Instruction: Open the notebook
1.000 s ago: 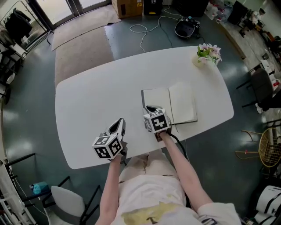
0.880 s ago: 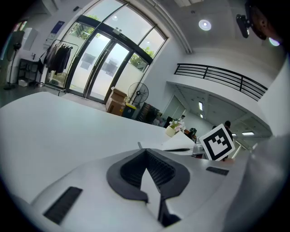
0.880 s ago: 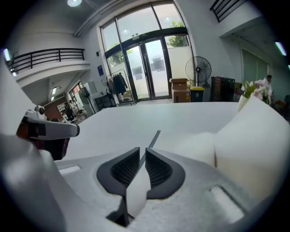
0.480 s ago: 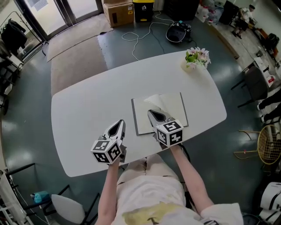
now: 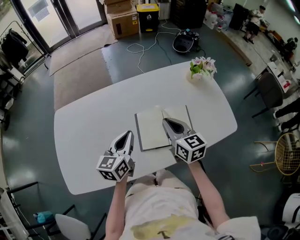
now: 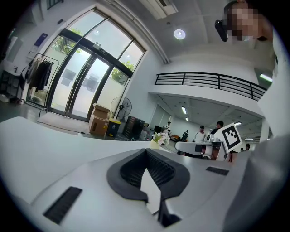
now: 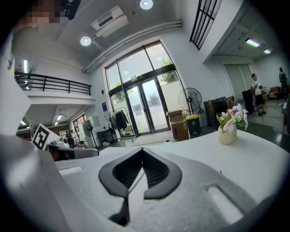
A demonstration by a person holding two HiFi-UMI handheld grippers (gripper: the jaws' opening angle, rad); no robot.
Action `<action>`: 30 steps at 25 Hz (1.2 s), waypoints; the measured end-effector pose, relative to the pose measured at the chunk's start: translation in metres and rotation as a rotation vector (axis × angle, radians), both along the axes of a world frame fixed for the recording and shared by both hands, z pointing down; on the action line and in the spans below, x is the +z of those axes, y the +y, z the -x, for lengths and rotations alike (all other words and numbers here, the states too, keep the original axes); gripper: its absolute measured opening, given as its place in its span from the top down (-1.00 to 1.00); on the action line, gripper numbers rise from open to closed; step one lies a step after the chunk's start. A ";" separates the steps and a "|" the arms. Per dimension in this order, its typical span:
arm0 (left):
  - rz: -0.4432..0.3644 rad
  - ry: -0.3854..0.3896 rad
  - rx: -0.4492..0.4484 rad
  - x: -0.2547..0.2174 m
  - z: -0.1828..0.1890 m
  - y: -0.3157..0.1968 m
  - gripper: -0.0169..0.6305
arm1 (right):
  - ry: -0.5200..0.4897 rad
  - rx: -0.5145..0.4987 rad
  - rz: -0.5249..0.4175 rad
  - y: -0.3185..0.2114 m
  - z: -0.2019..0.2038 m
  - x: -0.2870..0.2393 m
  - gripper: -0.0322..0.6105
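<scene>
Two hand-held grippers are out over a white oval counter point(image 5: 89, 122), one in each of the person's hands. The left hand-held gripper point(image 5: 127, 134) sits near the person's edge of the counter, to the left of the notebook point(image 5: 151, 129) and apart from it. In its own view the dark ribbed pads meet at the tips, so it is closed, with nothing caught between them.

The right hand-held gripper point(image 5: 165, 121) points away from the person, with its tips over the fold of the notebook and its body covering part of the right page. Its own view shows the jaws closed tip to tip and empty, looking nearly level across the counter top.

The notebook lies open and flat, both pale pages facing up. It sits between the middle of the counter and the person's edge, with its left page fully in sight.

A small pot of pink and white flowers point(image 5: 202, 68) stands at the far right end of the counter, well apart from the notebook.

Beyond the counter, on the dark floor, a white cable point(image 5: 140, 47) trails towards a round black device point(image 5: 184, 43). Cardboard boxes point(image 5: 120, 18) and a yellow-lidded bin point(image 5: 149, 11) stand by the glass doors point(image 5: 70, 14).
</scene>
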State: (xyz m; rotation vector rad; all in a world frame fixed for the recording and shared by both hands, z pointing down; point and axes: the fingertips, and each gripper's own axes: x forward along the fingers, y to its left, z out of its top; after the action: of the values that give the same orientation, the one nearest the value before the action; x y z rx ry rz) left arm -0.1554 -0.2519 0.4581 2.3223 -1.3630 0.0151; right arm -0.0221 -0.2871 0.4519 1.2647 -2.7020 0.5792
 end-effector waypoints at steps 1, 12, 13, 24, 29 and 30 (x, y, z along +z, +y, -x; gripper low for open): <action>-0.010 -0.002 0.004 -0.004 -0.003 -0.001 0.95 | -0.005 0.003 -0.009 0.000 -0.003 -0.004 0.88; -0.102 -0.019 0.021 -0.033 -0.024 -0.004 0.95 | -0.053 0.063 -0.093 0.000 -0.044 -0.039 0.88; -0.110 -0.019 0.019 -0.035 -0.025 -0.004 0.95 | -0.054 0.066 -0.101 0.000 -0.047 -0.041 0.88; -0.166 -0.052 -0.026 -0.052 -0.023 -0.004 0.95 | -0.076 0.113 -0.164 0.001 -0.071 -0.058 0.89; -0.174 -0.068 -0.044 -0.052 -0.021 -0.004 0.95 | -0.078 0.130 -0.170 0.000 -0.079 -0.058 0.89; -0.174 -0.071 -0.047 -0.053 -0.021 -0.004 0.95 | -0.075 0.134 -0.171 0.000 -0.080 -0.059 0.89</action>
State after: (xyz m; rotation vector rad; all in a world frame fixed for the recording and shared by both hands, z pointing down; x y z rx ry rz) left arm -0.1348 -0.2563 0.4047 2.4524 -1.5071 -0.0380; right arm 0.0577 -0.2871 0.3928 1.5042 -2.7959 0.4237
